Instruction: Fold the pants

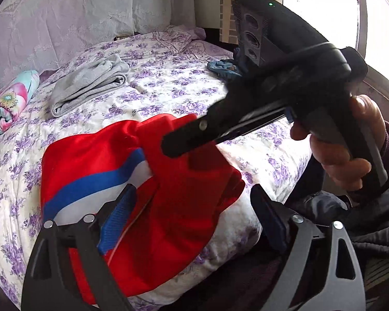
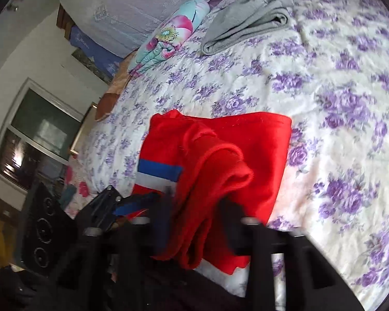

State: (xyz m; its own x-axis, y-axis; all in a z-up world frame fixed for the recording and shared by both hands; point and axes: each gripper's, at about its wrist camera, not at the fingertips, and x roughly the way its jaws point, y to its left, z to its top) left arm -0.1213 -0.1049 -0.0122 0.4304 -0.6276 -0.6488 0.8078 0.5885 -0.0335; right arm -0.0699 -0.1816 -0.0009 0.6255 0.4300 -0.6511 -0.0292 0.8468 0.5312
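Red pants (image 1: 153, 189) with a blue and white stripe lie partly folded at the near edge of the bed; they also show in the right wrist view (image 2: 220, 155). My left gripper (image 1: 192, 207) is open, its jaws wide apart over the pants' near part. My right gripper (image 1: 173, 145) reaches in from the right and is shut on a bunched red fold of the pants. In the right wrist view the right gripper (image 2: 194, 215) pinches that red fold between its fingers and lifts it slightly.
The bed (image 1: 168, 83) has a white sheet with purple flowers. Folded grey pants (image 1: 90, 85) lie farther back, also in the right wrist view (image 2: 249, 23). A floral rolled quilt (image 1: 7, 101) lies at the left. Blue clothing (image 1: 225, 67) lies at the far right.
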